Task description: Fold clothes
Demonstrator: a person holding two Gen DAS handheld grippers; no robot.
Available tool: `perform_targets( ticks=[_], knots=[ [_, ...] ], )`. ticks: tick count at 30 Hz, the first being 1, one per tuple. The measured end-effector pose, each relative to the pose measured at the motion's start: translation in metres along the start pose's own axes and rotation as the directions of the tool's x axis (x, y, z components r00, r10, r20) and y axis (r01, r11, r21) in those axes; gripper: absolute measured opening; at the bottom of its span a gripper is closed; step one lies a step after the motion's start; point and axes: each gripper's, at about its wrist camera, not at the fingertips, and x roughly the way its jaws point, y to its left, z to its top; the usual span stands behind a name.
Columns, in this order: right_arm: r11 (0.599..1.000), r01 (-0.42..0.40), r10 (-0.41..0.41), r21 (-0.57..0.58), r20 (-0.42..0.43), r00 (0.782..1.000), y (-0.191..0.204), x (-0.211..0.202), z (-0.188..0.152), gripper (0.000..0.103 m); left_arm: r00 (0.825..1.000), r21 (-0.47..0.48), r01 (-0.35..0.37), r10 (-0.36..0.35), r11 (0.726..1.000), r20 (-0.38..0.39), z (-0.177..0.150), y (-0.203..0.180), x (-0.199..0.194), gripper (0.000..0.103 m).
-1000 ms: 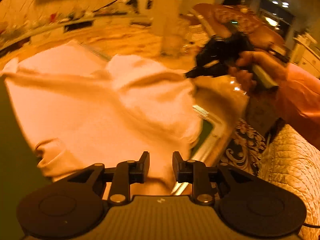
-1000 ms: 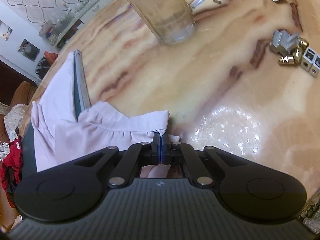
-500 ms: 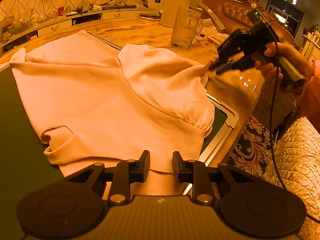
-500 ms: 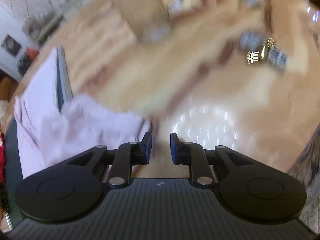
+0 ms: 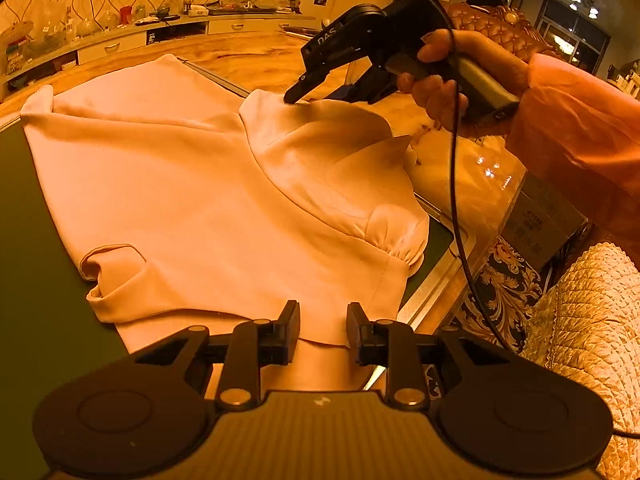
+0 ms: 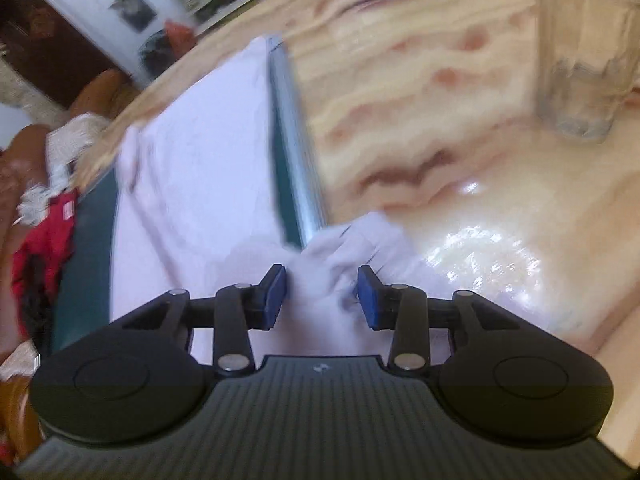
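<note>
A pale pink garment (image 5: 208, 184) lies spread on a dark green mat (image 5: 24, 280), its right side folded over with a gathered sleeve at the mat's edge. My left gripper (image 5: 322, 330) is open and empty, hovering over the garment's near hem. My right gripper (image 5: 316, 92) shows in the left wrist view above the folded flap's far corner. In the right wrist view the right gripper (image 6: 322, 296) is open, with a bunched corner of the garment (image 6: 340, 256) between its blue pads; the view is blurred.
The mat has a metal rim (image 6: 296, 152) and lies on a glossy marbled table (image 6: 460, 160). A glass mug (image 6: 584, 56) stands at the far right of the table. A quilted cushion (image 5: 580, 320) lies off the table's right edge. Red cloth (image 6: 44, 248) lies beyond the mat.
My right gripper let go of the sleeve cloth, opened, and moved left to the flap's far corner. My left gripper stayed open over the near hem.
</note>
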Motion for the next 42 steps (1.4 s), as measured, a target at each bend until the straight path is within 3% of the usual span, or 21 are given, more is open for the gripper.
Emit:
perform_targets(
  ticks=[5, 8, 10, 13, 16, 18, 20, 22, 25, 27, 29, 31, 32, 36, 37, 39, 42],
  knots=[
    [0.982, -0.011, 0.014, -0.190, 0.011, 1.000, 0.023, -0.022, -0.038, 0.046, 1.000, -0.003, 0.009, -0.009, 1.000, 0.007, 0.000, 0.002, 0.000, 0.030],
    [0.933, -0.034, 0.043, -0.358, 0.015, 0.999, 0.040, -0.038, -0.061, 0.046, 1.000, -0.005, 0.009, -0.009, 1.000, 0.010, -0.001, 0.002, 0.000, 0.030],
    [0.894, -0.090, 0.073, -0.439, -0.056, 0.996, 0.049, -0.042, -0.074, 0.046, 1.000, -0.003, 0.008, -0.008, 1.000, 0.009, 0.000, 0.001, 0.000, 0.030],
    [0.865, -0.093, 0.071, -0.492, -0.063, 0.995, 0.053, -0.050, -0.081, 0.046, 1.000, -0.002, 0.007, -0.007, 1.000, 0.009, 0.000, 0.001, 0.001, 0.030],
    [0.944, -0.062, 0.089, -0.324, 0.070, 0.994, 0.031, -0.060, -0.054, 0.046, 1.000, -0.003, 0.005, -0.005, 1.000, 0.009, 0.001, 0.001, 0.001, 0.029],
    [0.994, -0.049, 0.061, -0.096, 0.127, 0.990, 0.001, -0.051, -0.025, 0.046, 1.000, 0.000, 0.003, -0.003, 1.000, 0.007, 0.001, 0.001, 0.002, 0.030],
    [0.997, -0.061, 0.056, 0.044, 0.110, 0.992, -0.019, -0.033, -0.004, 0.046, 1.000, 0.000, 0.003, -0.003, 1.000, 0.005, 0.000, 0.001, 0.001, 0.030],
    [0.994, -0.085, 0.082, 0.064, 0.052, 0.995, -0.021, -0.013, 0.006, 0.046, 1.000, -0.003, 0.005, -0.005, 1.000, 0.003, 0.000, 0.001, 0.001, 0.030],
    [0.997, -0.060, 0.060, 0.041, 0.016, 0.998, -0.011, 0.006, 0.003, 0.042, 1.000, -0.003, 0.008, -0.008, 1.000, -0.001, 0.001, 0.002, 0.001, 0.030],
    [1.000, -0.015, 0.016, -0.008, 0.058, 0.998, -0.001, -0.001, -0.006, 0.006, 1.000, -0.005, 0.011, -0.011, 1.000, -0.001, 0.001, 0.003, 0.001, 0.030],
    [0.998, -0.005, 0.013, -0.068, 0.121, 0.993, 0.008, -0.017, -0.021, 0.006, 1.000, -0.004, 0.011, -0.011, 1.000, 0.000, 0.001, 0.003, 0.001, 0.030],
    [0.971, 0.037, 0.012, -0.235, 0.201, 0.980, 0.026, -0.036, -0.043, 0.006, 1.000, -0.003, 0.012, -0.012, 1.000, 0.000, 0.001, 0.003, 0.001, 0.030],
    [0.940, 0.051, 0.019, -0.337, 0.199, 0.980, 0.039, -0.043, -0.056, 0.006, 1.000, -0.002, 0.012, -0.012, 1.000, 0.000, 0.001, 0.004, 0.002, 0.030],
    [0.816, -0.010, 0.024, -0.578, 0.016, 1.000, 0.068, -0.042, -0.093, 0.012, 1.000, -0.001, 0.010, -0.010, 1.000, 0.001, 0.002, 0.004, 0.002, 0.030],
    [0.806, 0.009, -0.009, -0.591, 0.004, 1.000, 0.069, -0.041, -0.096, 0.013, 1.000, -0.003, 0.009, -0.009, 1.000, 0.002, 0.002, 0.004, 0.002, 0.030],
    [0.829, 0.010, -0.003, -0.559, 0.014, 1.000, 0.064, -0.045, -0.093, 0.020, 1.000, -0.001, 0.006, -0.006, 1.000, 0.002, 0.002, 0.003, 0.002, 0.030],
    [0.894, -0.107, 0.135, -0.434, 0.034, 0.990, 0.048, -0.056, -0.076, 0.033, 1.000, 0.005, 0.004, -0.004, 1.000, -0.001, 0.001, 0.001, 0.003, 0.030]
  ],
)
